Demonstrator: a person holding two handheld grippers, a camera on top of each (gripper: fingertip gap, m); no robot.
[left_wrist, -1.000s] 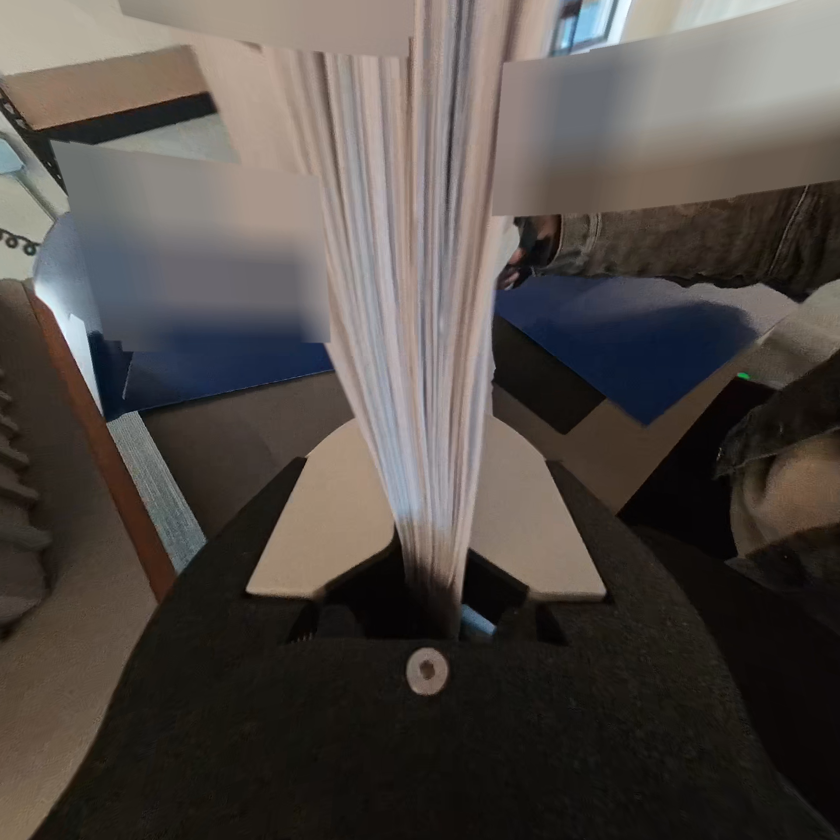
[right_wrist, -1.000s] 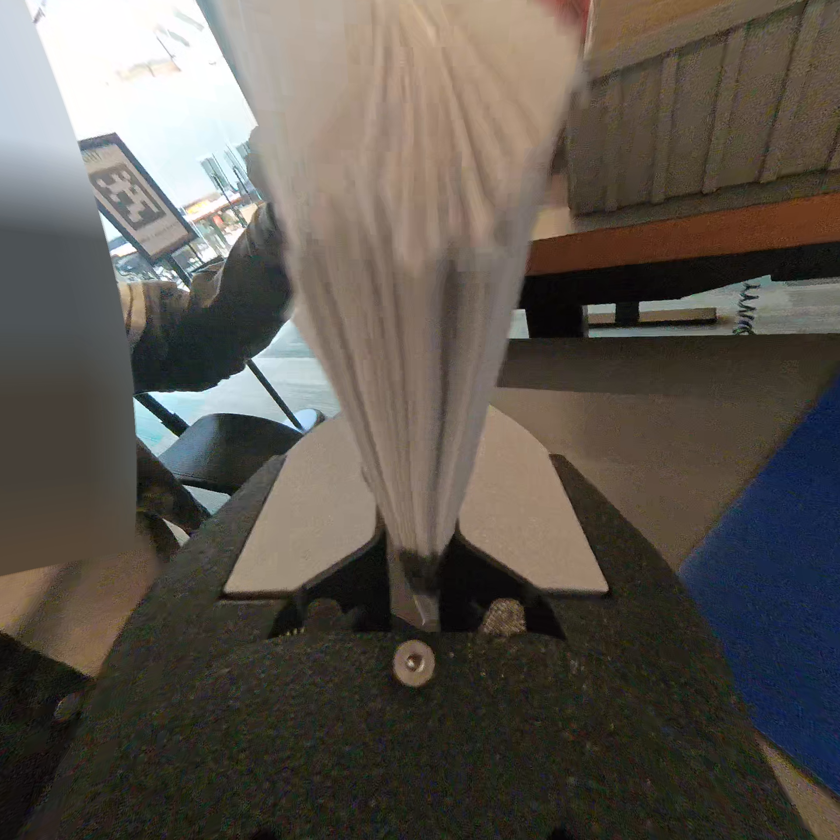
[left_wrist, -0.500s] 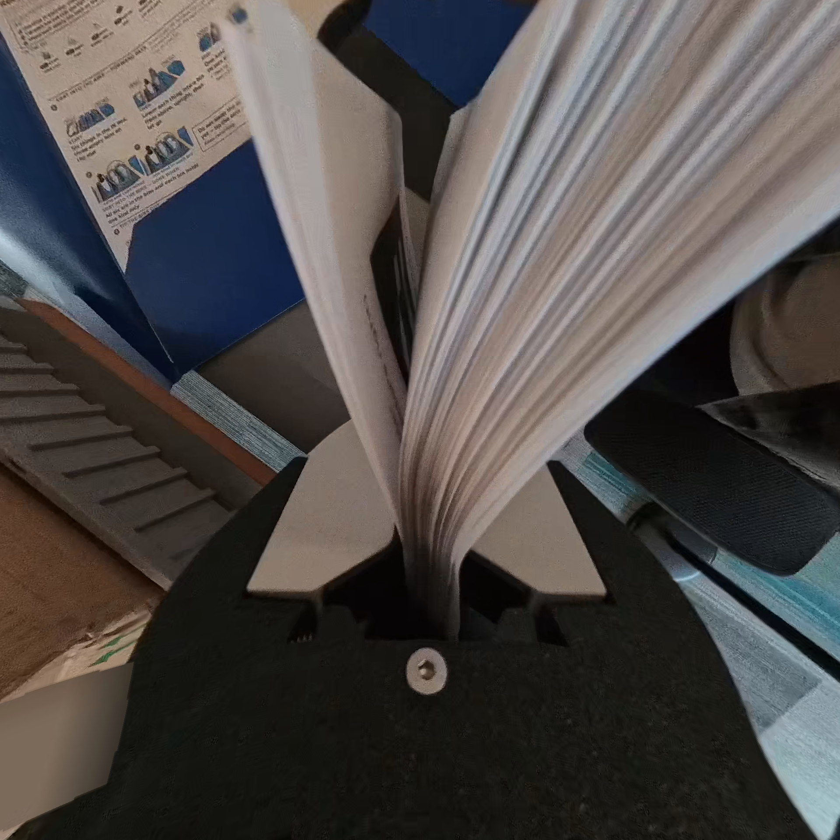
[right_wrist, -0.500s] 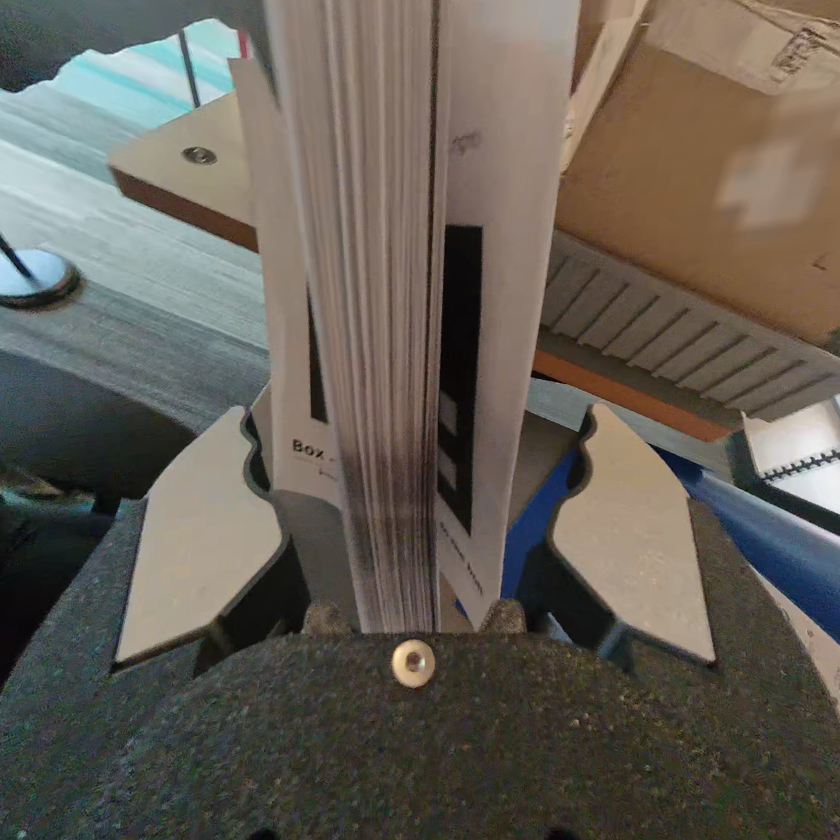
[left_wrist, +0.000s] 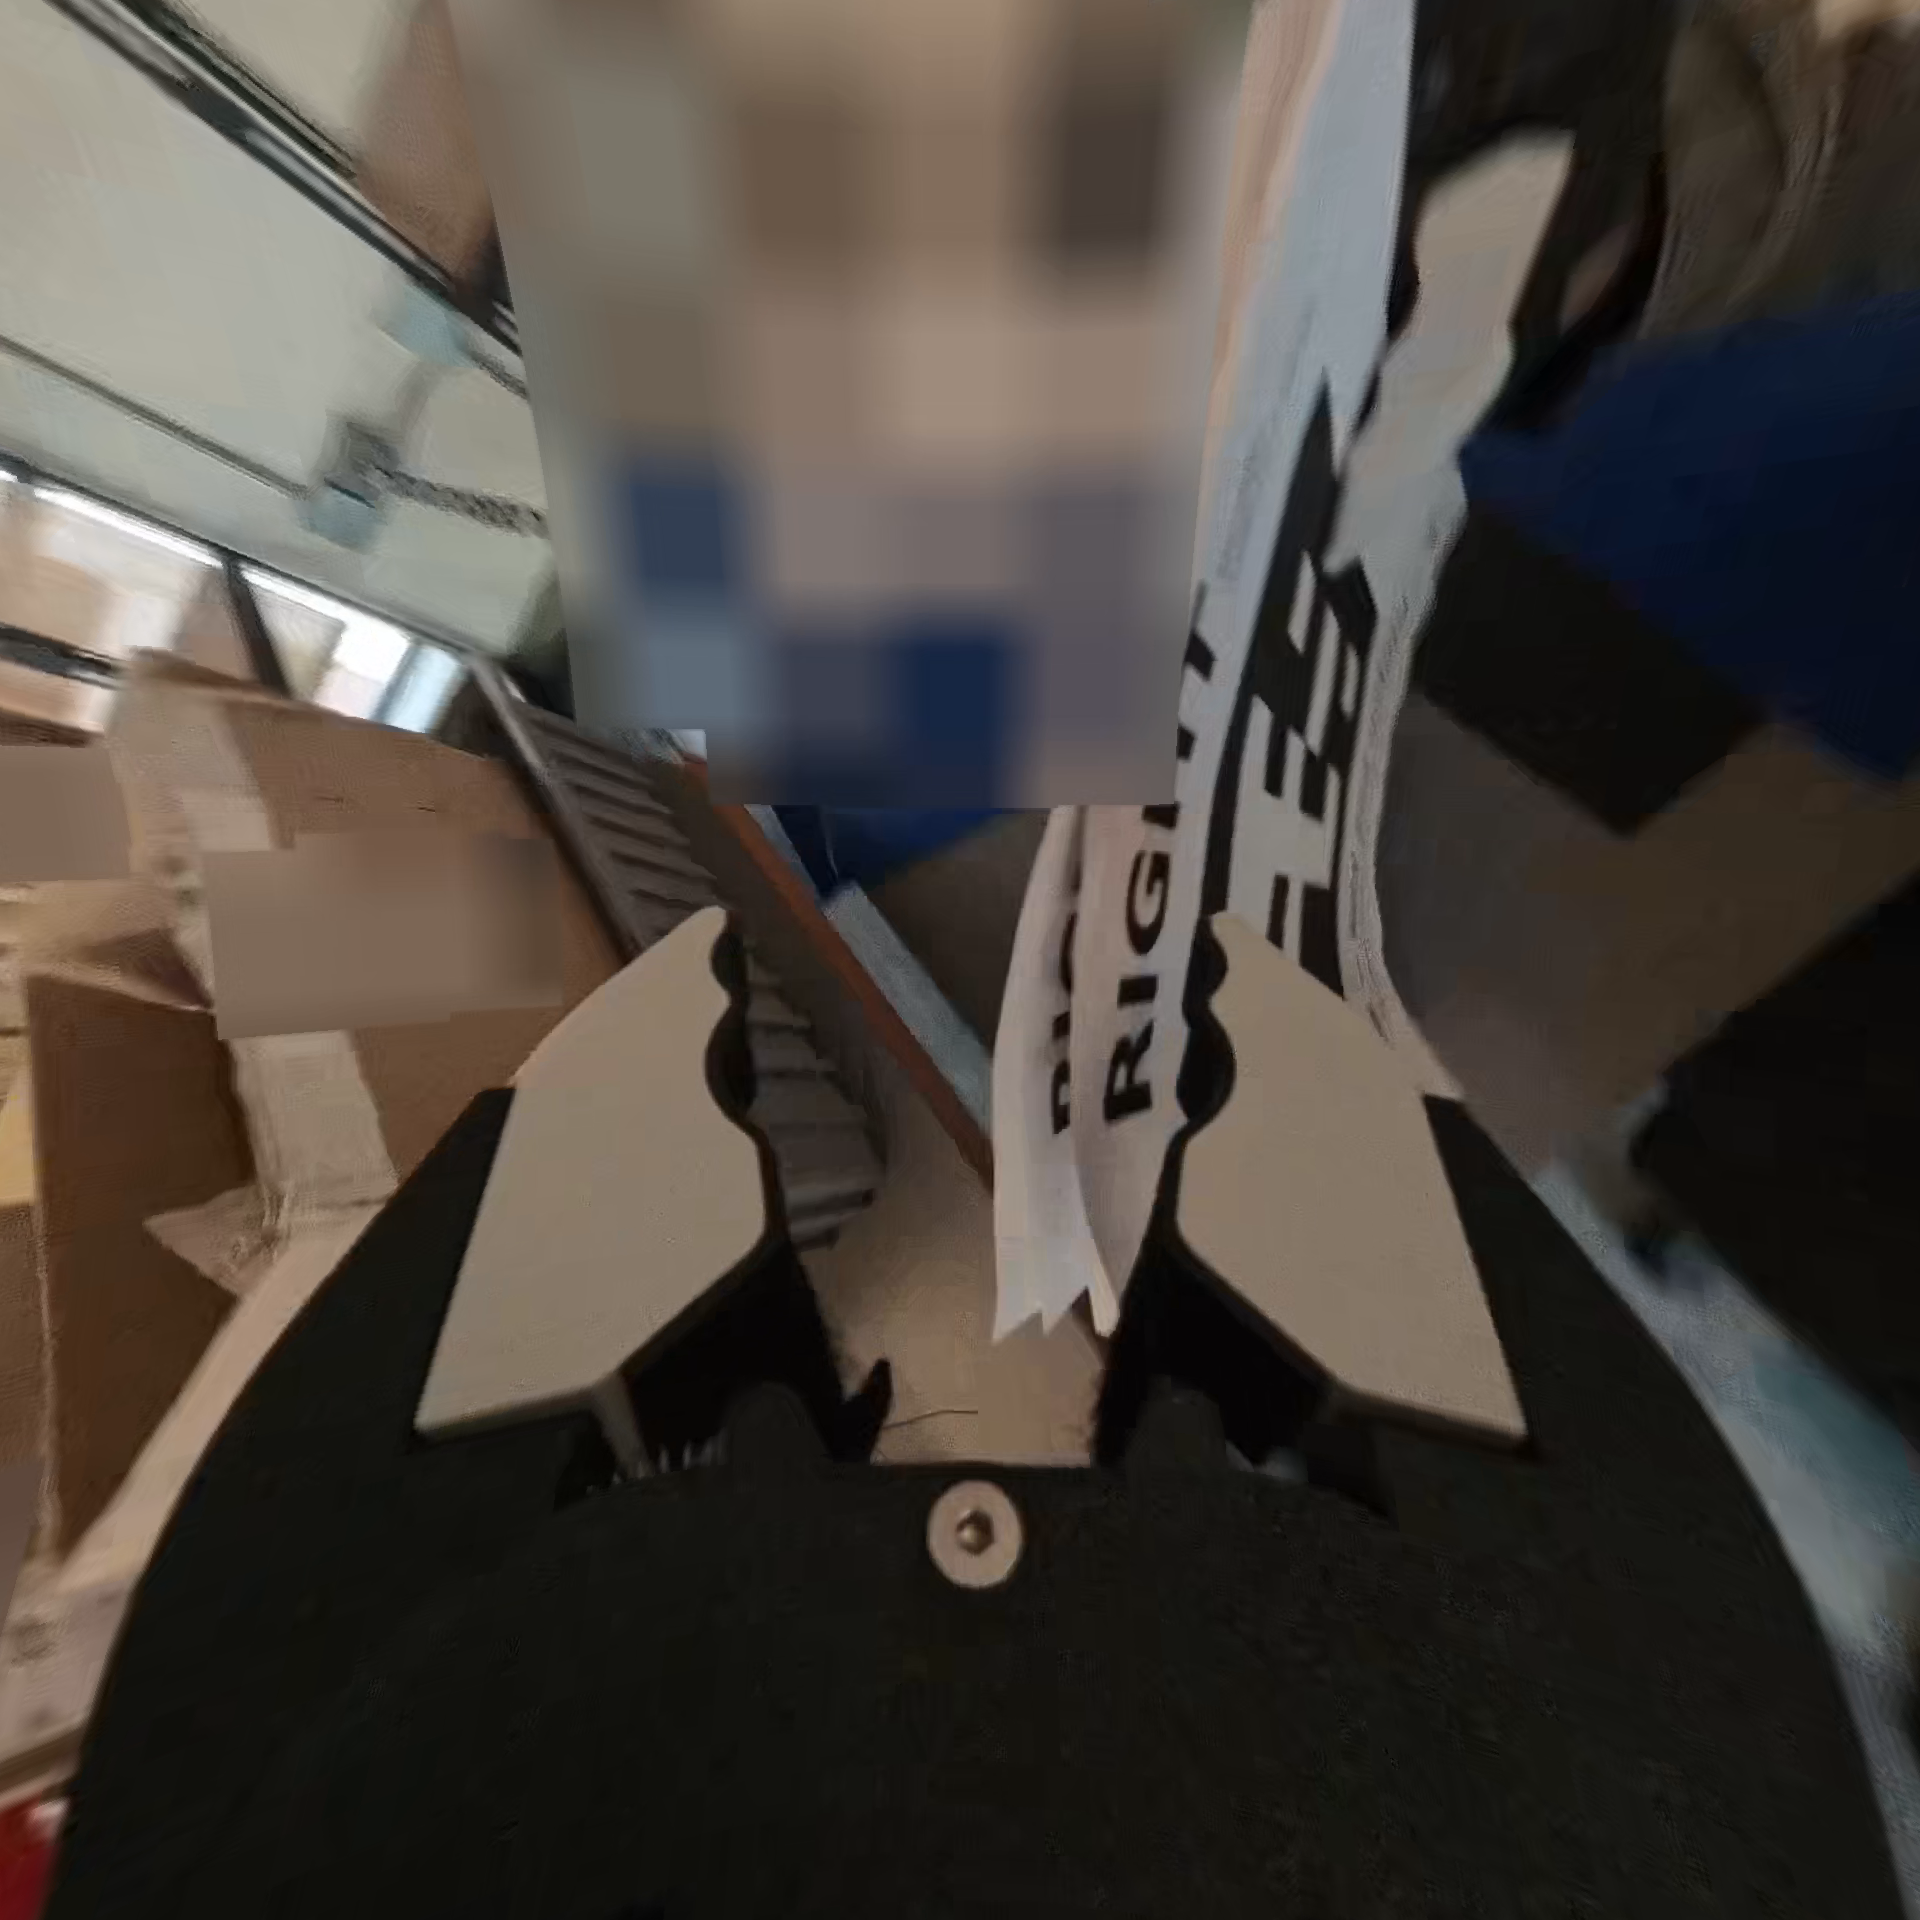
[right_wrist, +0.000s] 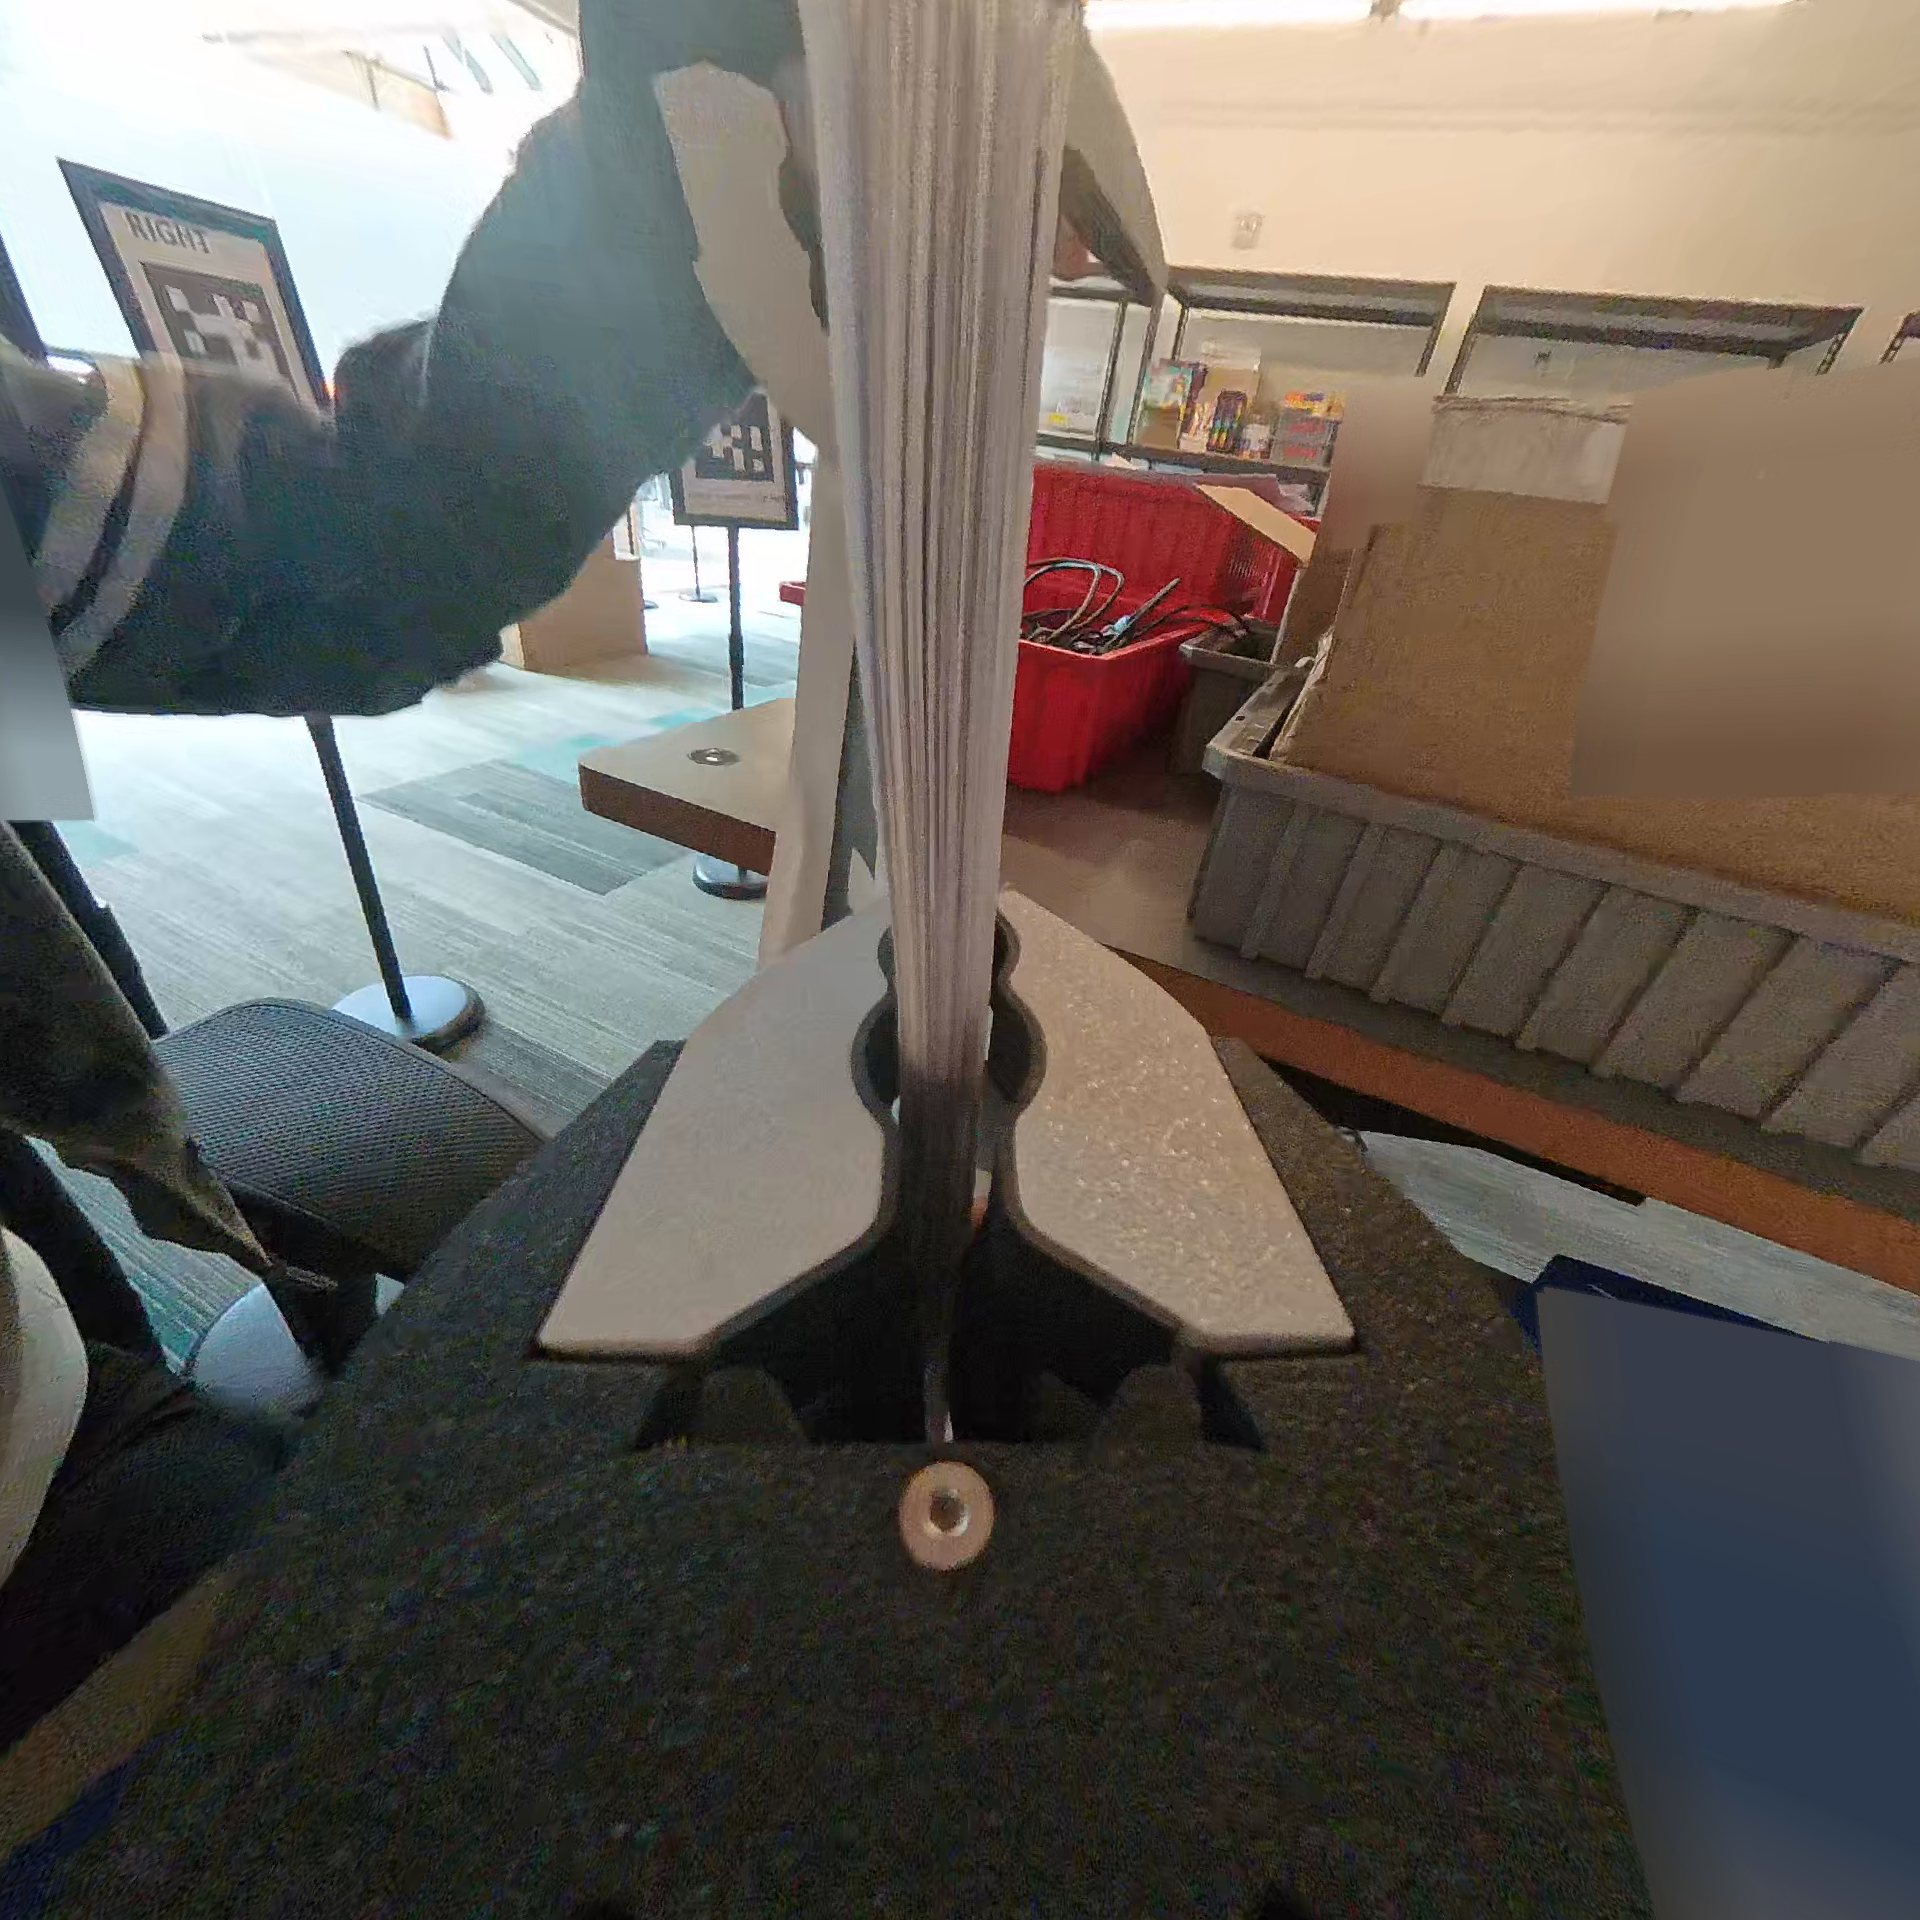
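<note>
Paper stack (right_wrist: 940, 644) stands clamped in right claw (right_wrist: 943, 1023); left claw (left_wrist: 971, 1029) gapes, holding nothing.

Motion-blurred left view; sharper right view, window glare upper-left.

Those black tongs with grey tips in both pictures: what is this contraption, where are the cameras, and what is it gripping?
There is no robot here. A person holds a pair of hand-held tongs in each hand, and a wide-angle camera on each looks forward along its two grey fingers.

The left view shows the left tongs open. A few loose printed sheets hang between the fingers, beside the right-hand one; nothing is clamped. The picture is motion-blurred, with cardboard boxes off to the left.

The right view shows the right tongs shut on a thick paper stack, seen edge-on and rising upward. Behind it are a table bearing a grey bin, a red crate of cables, and a chair. The soft rectangles are privacy blurs.
</note>
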